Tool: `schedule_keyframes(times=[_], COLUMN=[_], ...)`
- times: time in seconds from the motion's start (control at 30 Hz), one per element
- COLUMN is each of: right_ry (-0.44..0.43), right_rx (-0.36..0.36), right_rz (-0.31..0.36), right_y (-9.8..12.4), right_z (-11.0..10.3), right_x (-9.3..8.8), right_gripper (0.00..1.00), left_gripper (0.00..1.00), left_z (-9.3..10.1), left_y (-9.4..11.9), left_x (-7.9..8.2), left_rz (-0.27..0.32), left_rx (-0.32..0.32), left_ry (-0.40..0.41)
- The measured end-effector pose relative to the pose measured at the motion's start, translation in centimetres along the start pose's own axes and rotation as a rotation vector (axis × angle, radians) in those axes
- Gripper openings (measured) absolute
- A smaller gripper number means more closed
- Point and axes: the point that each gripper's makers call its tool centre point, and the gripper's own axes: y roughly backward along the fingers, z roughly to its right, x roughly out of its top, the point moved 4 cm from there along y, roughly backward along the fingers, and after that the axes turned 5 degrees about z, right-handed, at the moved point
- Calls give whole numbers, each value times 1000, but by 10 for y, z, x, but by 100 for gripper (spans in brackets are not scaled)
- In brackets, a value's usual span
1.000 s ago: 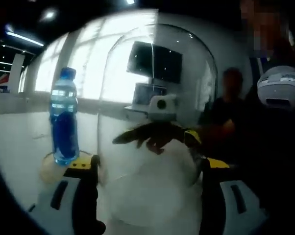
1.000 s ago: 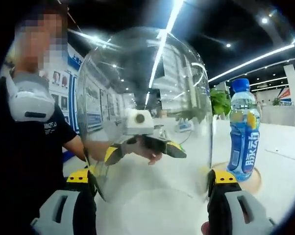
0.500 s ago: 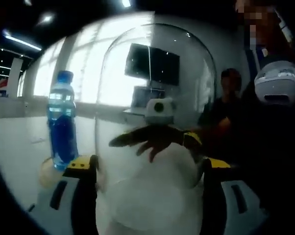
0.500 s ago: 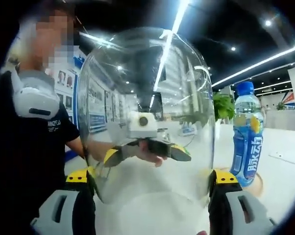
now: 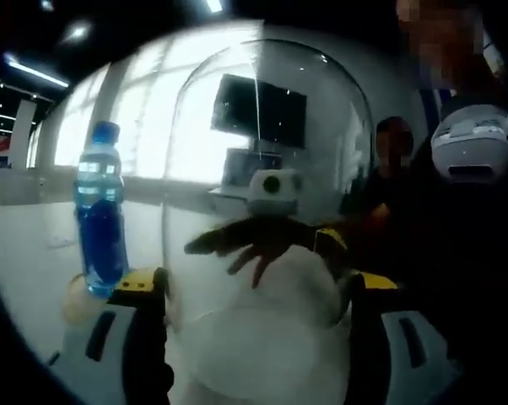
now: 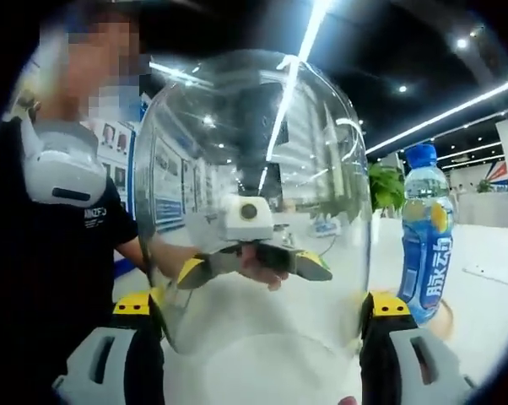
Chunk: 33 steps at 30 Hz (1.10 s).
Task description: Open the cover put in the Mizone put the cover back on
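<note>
Two grippers clamp the clear dome cover point(image 5: 267, 169) from opposite sides: the left gripper point(image 5: 252, 295) grasps it between its jaws, and the right gripper point(image 6: 258, 312) does likewise. The cover is held up off the white table point(image 6: 482, 295), so the opening step appears complete. The Mizone bottle point(image 5: 98, 215) stands upright on a pale round base point(image 5: 75, 297) beside the cover, not under it. Remaining, as judged: bring bottle and cover together, then seat the cover back down.
</note>
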Motion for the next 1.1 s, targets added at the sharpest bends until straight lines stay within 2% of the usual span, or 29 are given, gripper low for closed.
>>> schedule_keyframes(times=[0.1, 0.23, 0.37, 0.6, 0.77, 0.93, 1.1], right_ry=[4, 2, 4, -3, -5, -2, -13], right_rx=[12, 25, 38, 24, 18, 10, 5], right_rz=[-24, 25, 9, 24, 10, 34, 60], right_y=[-4, -6, -11, -10, -10, -11, -12], right_z=[-5, -3, -7, -10, -14, -15, -17], right_x=[-1, -3, -2, -2, 1, 9, 25], right_gripper=[90, 90, 90, 90, 90, 90, 90], left_gripper=[76, 76, 76, 77, 78, 78, 79], left_z=[0, -3, -1, 3, 5, 8, 13], left_y=[0, 1, -1, -3, -3, -1, 1], left_x=[0, 0, 2, 2, 3, 10, 28], left_rz=[6, 31, -2, 0, -33, -5, 54], left_rx=[-1, 5, 8, 22, 21, 26, 34], left_ry=[2, 14, 3, 2, 6, 4, 10])
